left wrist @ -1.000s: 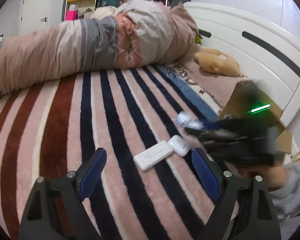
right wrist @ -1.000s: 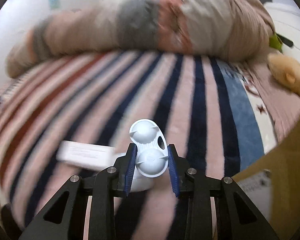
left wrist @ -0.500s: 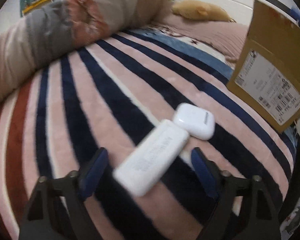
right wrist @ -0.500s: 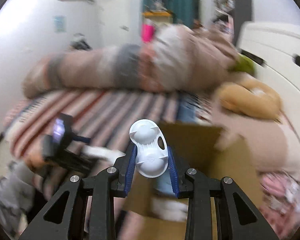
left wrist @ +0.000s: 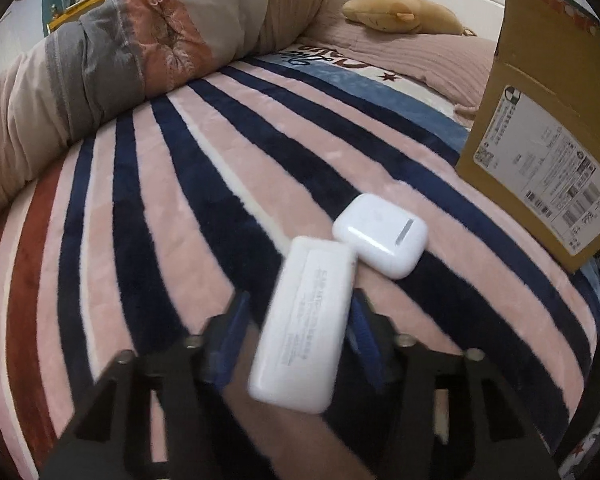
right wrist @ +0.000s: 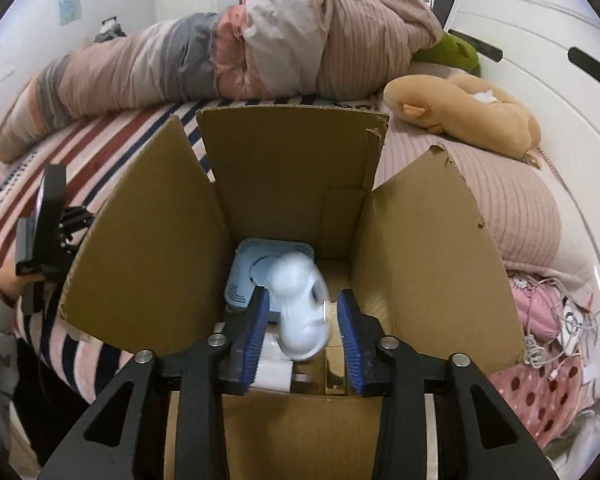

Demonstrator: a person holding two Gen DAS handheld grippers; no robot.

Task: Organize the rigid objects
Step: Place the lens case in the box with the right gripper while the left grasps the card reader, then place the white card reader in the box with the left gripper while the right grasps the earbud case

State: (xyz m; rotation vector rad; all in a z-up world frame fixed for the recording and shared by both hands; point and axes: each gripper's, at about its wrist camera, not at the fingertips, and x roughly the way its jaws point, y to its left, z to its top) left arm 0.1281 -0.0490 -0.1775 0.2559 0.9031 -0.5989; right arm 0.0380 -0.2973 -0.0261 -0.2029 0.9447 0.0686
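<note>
My left gripper (left wrist: 296,330) is low over the striped blanket (left wrist: 160,208), its jaws closing around a flat white rectangular box (left wrist: 304,328) that looks blurred between them. A white earbud case (left wrist: 380,234) lies touching the box's far end. My right gripper (right wrist: 302,320) is open over the open cardboard box (right wrist: 284,184). A pale blue plastic piece (right wrist: 300,304), blurred, is falling free between the fingers. A blue-grey flat device (right wrist: 256,268) and white items (right wrist: 276,372) lie inside the box.
A rolled duvet (left wrist: 120,52) lies across the far side of the bed. A tan plush toy (right wrist: 468,108) rests by the white headboard (right wrist: 540,40). The cardboard box (left wrist: 540,140) stands right of the earbud case. Cables and pink fabric (right wrist: 548,320) lie right of the box.
My right gripper swung over the box and opened, letting go of the pale blue piece. My left gripper moved down and in onto the white box, and its jaws narrowed around it.
</note>
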